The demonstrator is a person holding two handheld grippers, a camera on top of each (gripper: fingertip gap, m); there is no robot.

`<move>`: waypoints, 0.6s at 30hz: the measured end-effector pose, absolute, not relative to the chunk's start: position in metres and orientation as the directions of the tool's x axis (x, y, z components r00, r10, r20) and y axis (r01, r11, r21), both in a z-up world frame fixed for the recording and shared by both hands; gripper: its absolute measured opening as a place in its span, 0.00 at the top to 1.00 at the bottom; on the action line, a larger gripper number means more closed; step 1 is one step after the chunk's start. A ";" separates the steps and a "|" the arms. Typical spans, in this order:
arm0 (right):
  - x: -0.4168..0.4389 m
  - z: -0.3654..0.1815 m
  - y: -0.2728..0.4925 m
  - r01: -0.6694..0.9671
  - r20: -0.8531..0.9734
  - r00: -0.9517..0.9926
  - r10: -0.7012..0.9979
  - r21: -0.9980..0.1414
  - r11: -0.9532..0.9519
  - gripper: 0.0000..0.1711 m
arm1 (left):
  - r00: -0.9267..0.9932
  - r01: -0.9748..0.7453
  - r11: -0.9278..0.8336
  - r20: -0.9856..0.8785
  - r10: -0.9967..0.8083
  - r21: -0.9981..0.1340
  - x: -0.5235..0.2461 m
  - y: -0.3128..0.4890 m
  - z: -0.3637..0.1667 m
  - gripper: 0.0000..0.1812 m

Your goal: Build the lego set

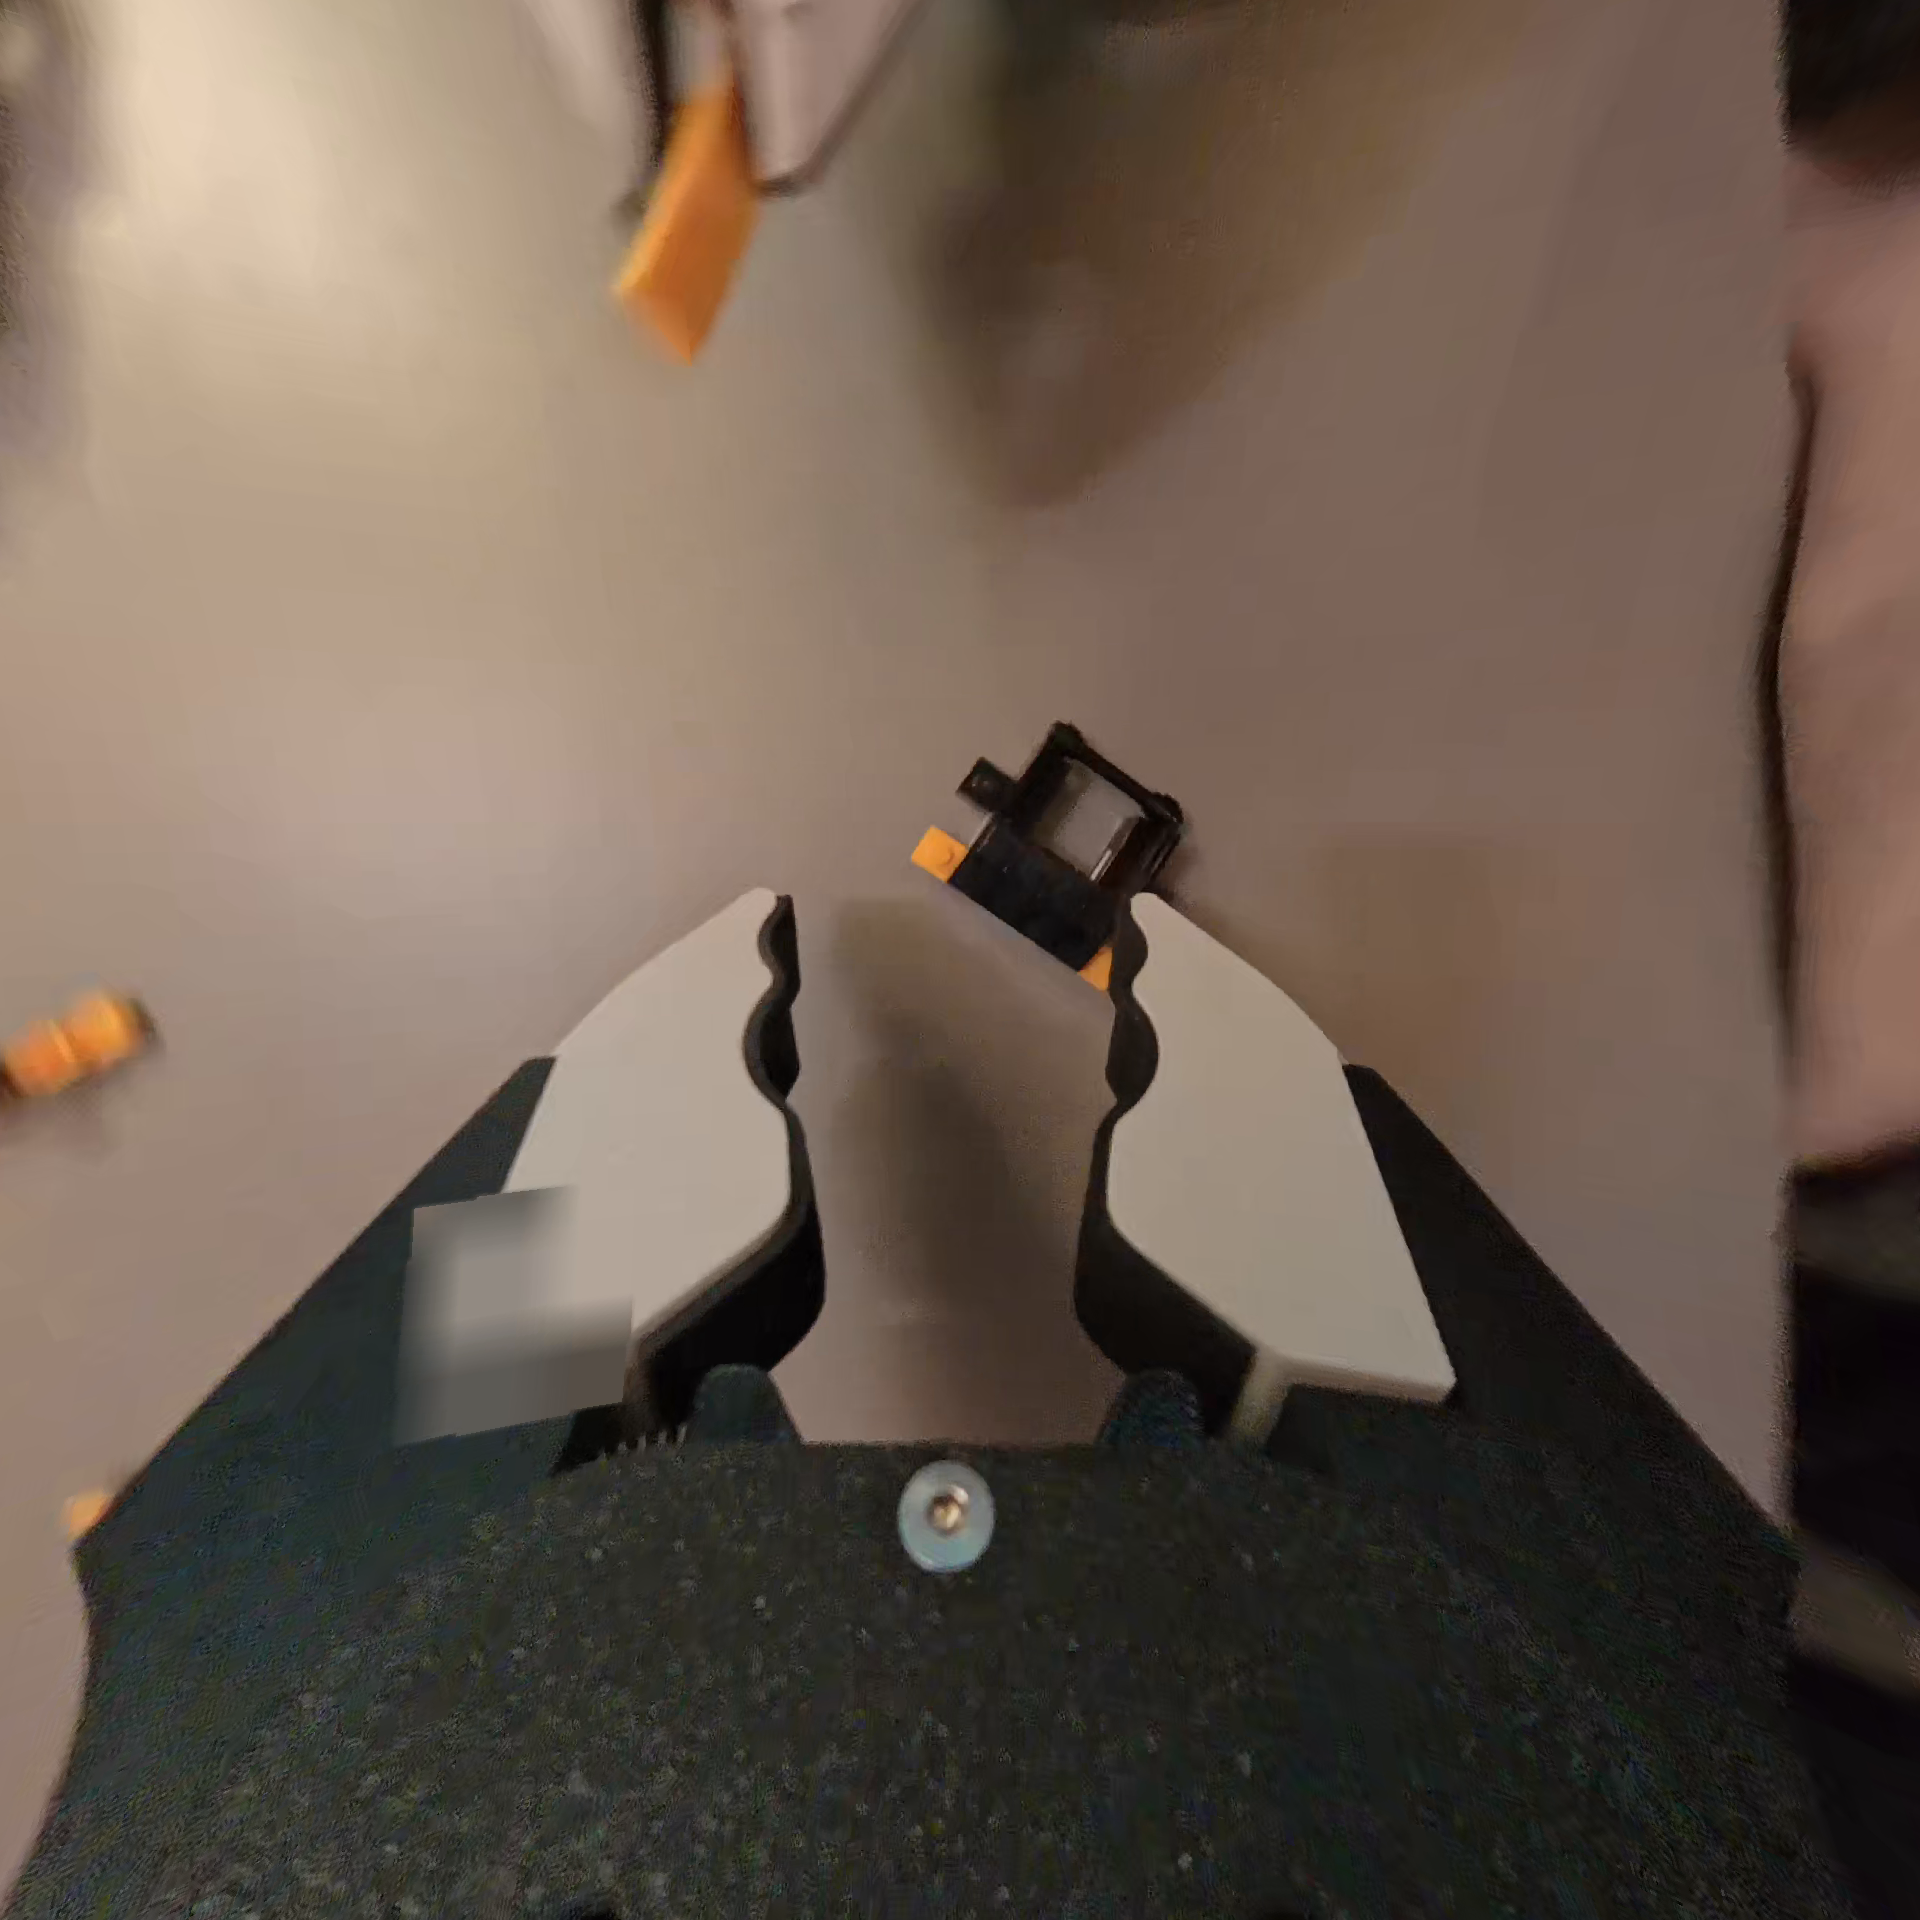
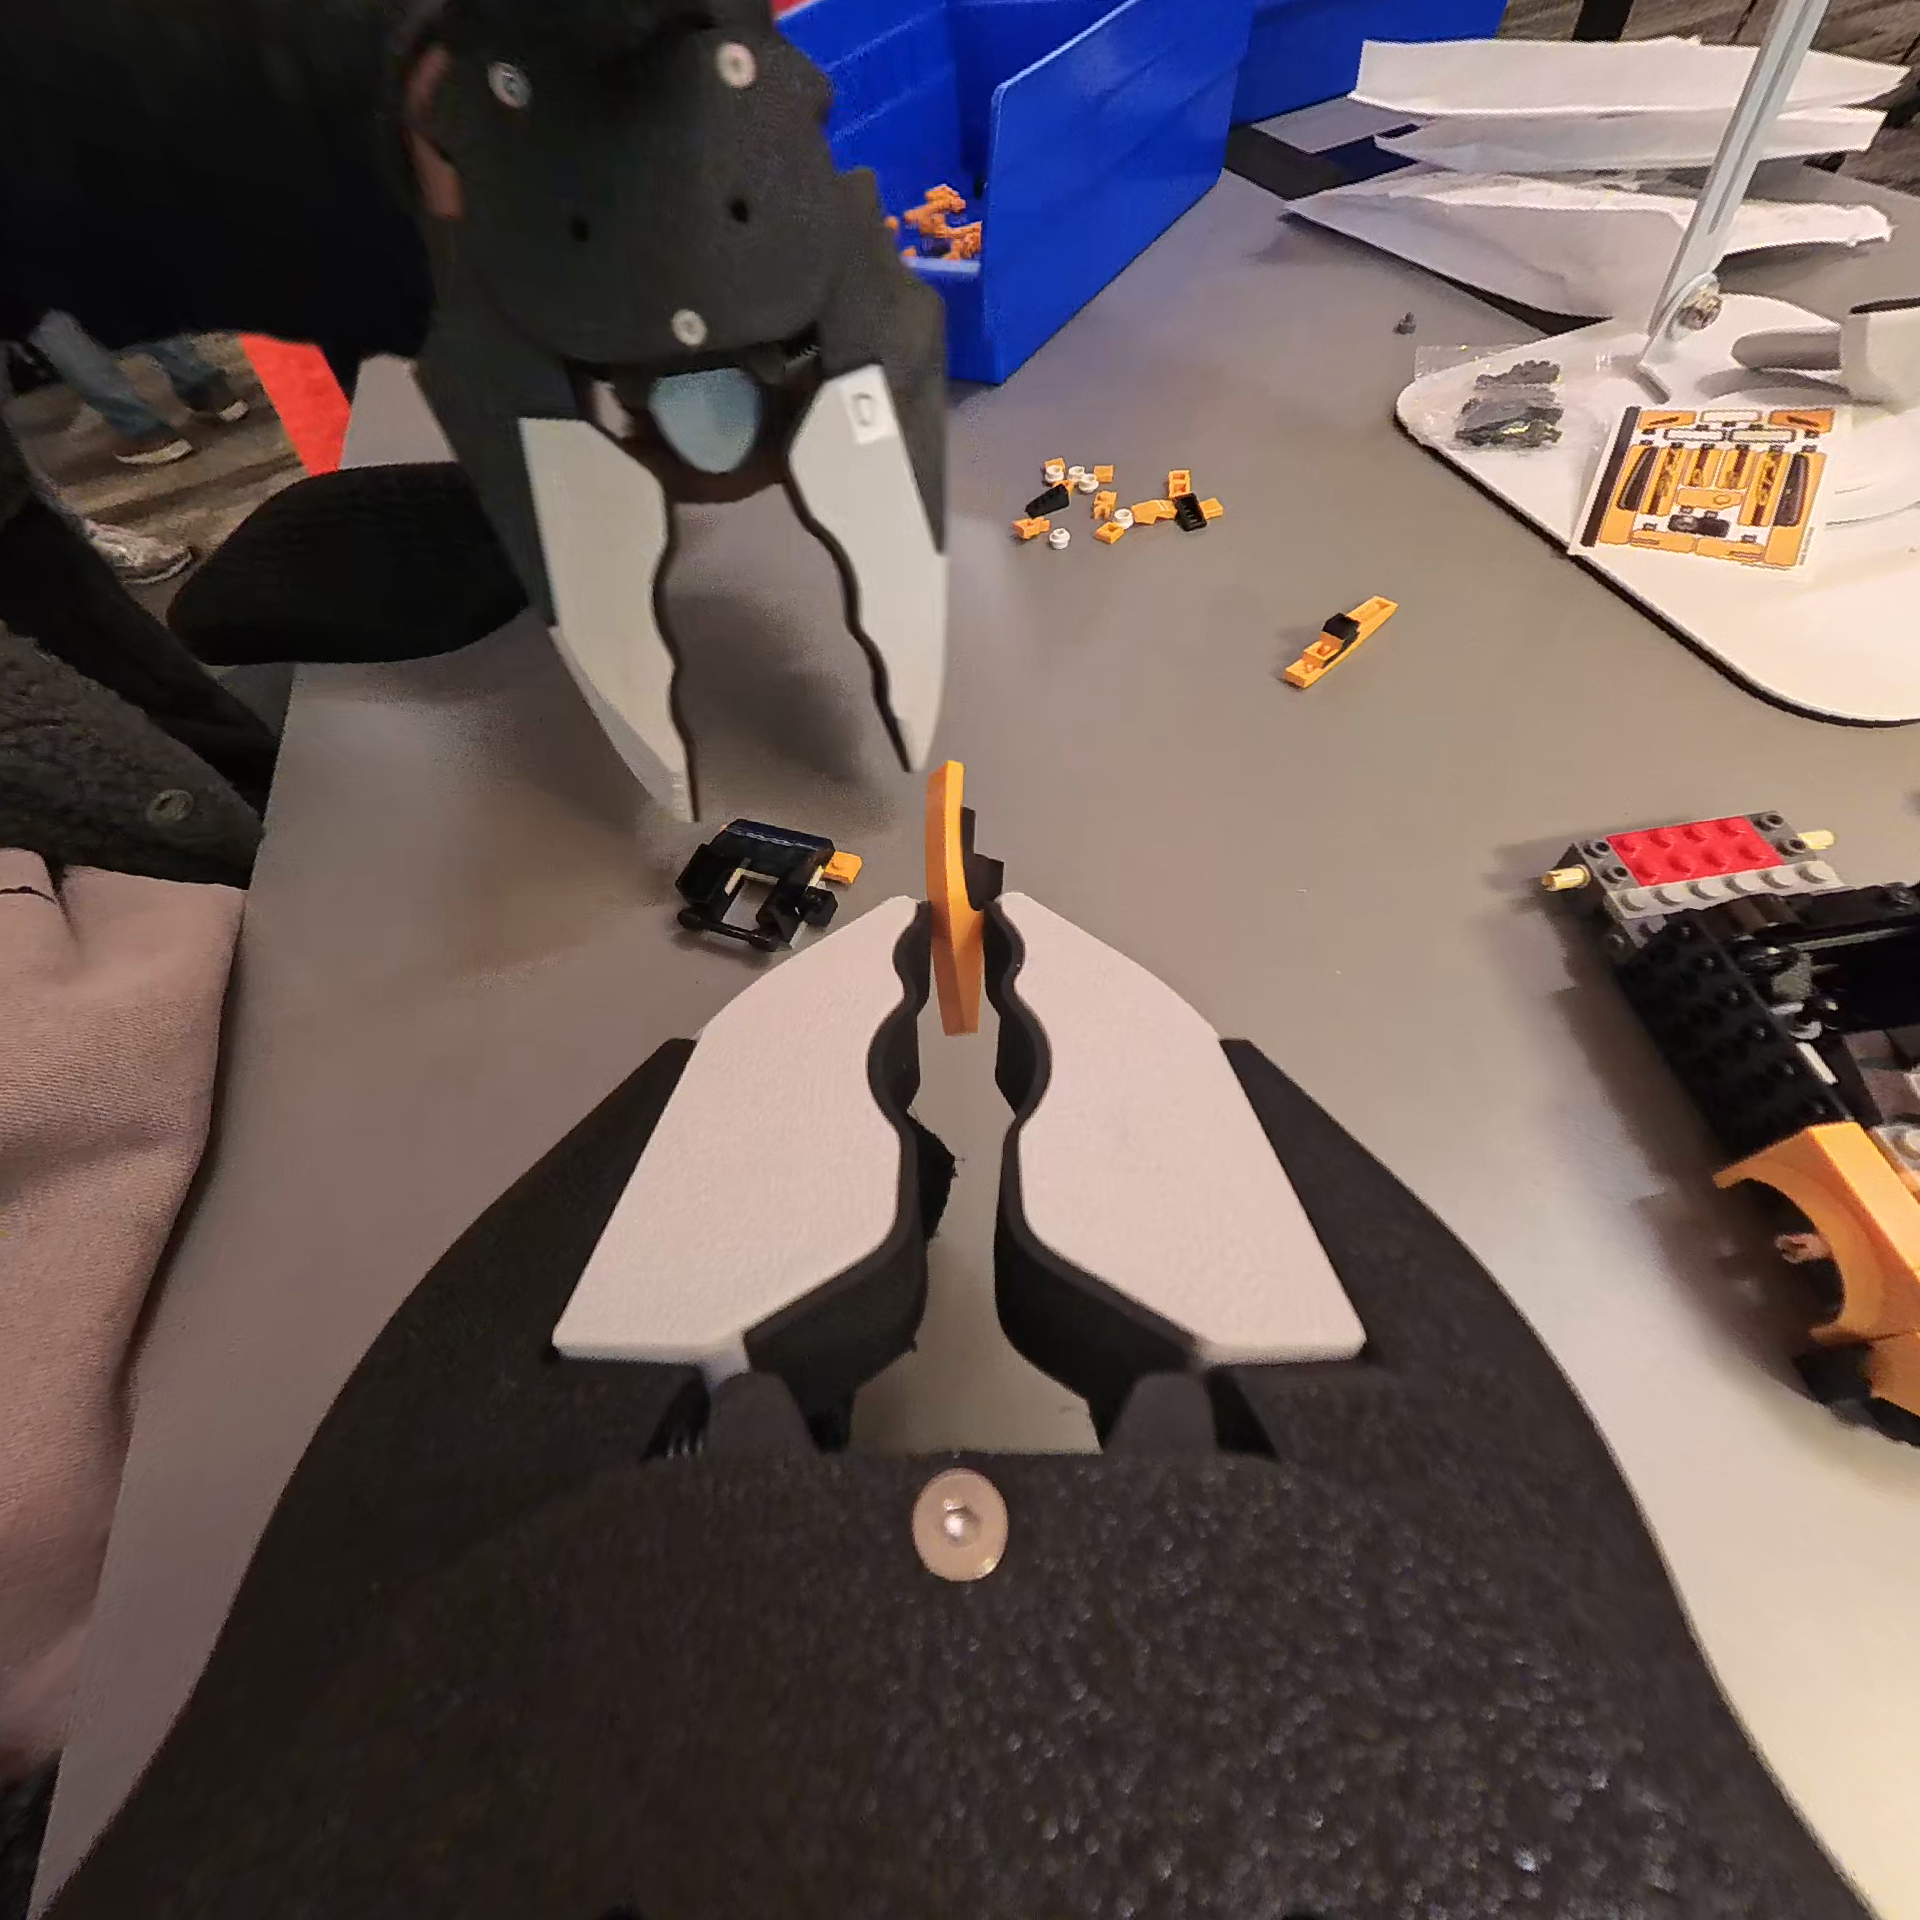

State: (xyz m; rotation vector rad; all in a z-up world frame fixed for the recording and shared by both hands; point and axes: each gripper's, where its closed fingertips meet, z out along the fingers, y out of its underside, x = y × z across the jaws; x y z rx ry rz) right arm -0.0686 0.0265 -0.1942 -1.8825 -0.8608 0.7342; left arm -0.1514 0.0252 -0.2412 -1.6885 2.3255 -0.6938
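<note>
Hovering at the left of the right wrist view, the left tongs (image 2: 800, 769) hang with tips apart just above the small black sub-assembly (image 2: 764, 883) lying on the grey table (image 2: 1143, 831), probably to pick it up; at centre, the right tongs (image 2: 956, 914) are clamped on a curved orange panel (image 2: 951, 894), held upright on edge, likely for fitting onto the black sub-assembly; farther right lie scattered small pieces (image 2: 1117, 504), an orange strip (image 2: 1340, 639), and the partly built black-and-orange model (image 2: 1766, 1039) at the right edge.
</note>
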 end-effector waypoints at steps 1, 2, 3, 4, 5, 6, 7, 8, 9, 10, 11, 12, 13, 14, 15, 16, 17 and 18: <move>-0.068 -0.194 0.027 0.259 -0.138 0.583 0.801 -0.902 -0.345 0.95 | -0.217 -0.866 0.115 0.157 -0.964 -0.487 -0.152 0.023 -0.239 0.68; -0.068 -0.194 0.027 0.256 -0.141 0.586 0.798 -0.902 -0.347 0.95 | -0.104 -0.867 -0.001 0.182 -0.978 -0.498 -0.153 0.021 -0.238 0.69; -0.067 -0.194 0.028 0.254 -0.145 0.591 0.793 -0.900 -0.354 0.95 | -0.019 -0.864 -0.075 0.181 -0.983 -0.498 -0.154 0.019 -0.240 0.67; -0.066 -0.195 0.029 0.251 -0.151 0.597 0.788 -0.898 -0.362 0.95 | 0.035 -0.857 -0.113 0.163 -0.986 -0.502 -0.155 0.017 -0.243 0.64; -0.066 -0.196 0.030 0.247 -0.158 0.602 0.783 -0.895 -0.371 0.95 | 0.075 -0.849 -0.139 0.144 -0.987 -0.510 -0.154 0.013 -0.246 0.62; -0.065 -0.197 0.031 0.243 -0.166 0.606 0.778 -0.893 -0.380 0.95 | 0.109 -0.842 -0.164 0.136 -0.985 -0.513 -0.152 0.009 -0.249 0.60; -0.064 -0.198 0.031 0.239 -0.173 0.611 0.773 -0.890 -0.388 0.95 | 0.136 -0.839 -0.188 0.137 -0.981 -0.511 -0.151 0.005 -0.252 0.59; -0.064 -0.198 0.031 0.237 -0.178 0.614 0.769 -0.888 -0.394 0.95 | 0.161 -0.837 -0.203 0.126 -0.979 -0.508 -0.149 0.003 -0.256 0.58; -0.064 -0.197 0.031 0.234 -0.179 0.616 0.767 -0.888 -0.396 0.95 | 0.181 -0.839 -0.206 0.099 -0.978 -0.503 -0.148 0.005 -0.259 0.58; -0.064 -0.196 0.031 0.232 -0.179 0.617 0.767 -0.889 -0.395 0.95 | 0.185 -0.846 -0.199 0.077 -0.980 -0.494 -0.148 0.005 -0.262 0.60; -0.064 -0.195 0.031 0.230 -0.178 0.617 0.767 -0.891 -0.391 0.95 | 0.171 -0.853 -0.183 0.070 -0.983 -0.489 -0.147 0.004 -0.262 0.62; -0.064 -0.194 0.030 0.228 -0.174 0.618 0.767 -0.893 -0.387 0.95 | 0.145 -0.860 -0.161 0.069 -0.987 -0.485 -0.146 0.002 -0.262 0.70; -0.063 -0.193 0.030 0.228 -0.172 0.619 0.766 -0.895 -0.384 0.95 | 0.110 -0.870 -0.128 0.066 -0.992 -0.477 -0.147 0.000 -0.262 0.74; -0.063 -0.192 0.030 0.226 -0.170 0.620 0.766 -0.896 -0.382 0.95 | 0.049 -0.882 -0.068 0.053 -0.997 -0.467 -0.147 0.000 -0.262 0.74; -0.062 -0.191 0.030 0.223 -0.168 0.622 0.765 -0.898 -0.378 0.95 | -0.050 -0.889 0.027 0.038 -0.998 -0.458 -0.148 -0.003 -0.262 0.75; -0.062 -0.191 0.030 0.220 -0.169 0.623 0.764 -0.899 -0.378 0.95 | -0.164 -0.882 0.136 0.022 -0.986 -0.452 -0.149 -0.006 -0.261 0.75; -0.061 -0.190 0.030 0.217 -0.170 0.622 0.764 -0.900 -0.377 0.95 | -0.268 -0.862 0.239 0.003 -0.963 -0.447 -0.150 -0.007 -0.261 0.75; -0.061 -0.190 0.030 0.214 -0.171 0.621 0.764 -0.901 -0.376 0.95 | -0.379 -0.830 0.345 -0.011 -0.926 -0.438 -0.151 -0.009 -0.260 0.75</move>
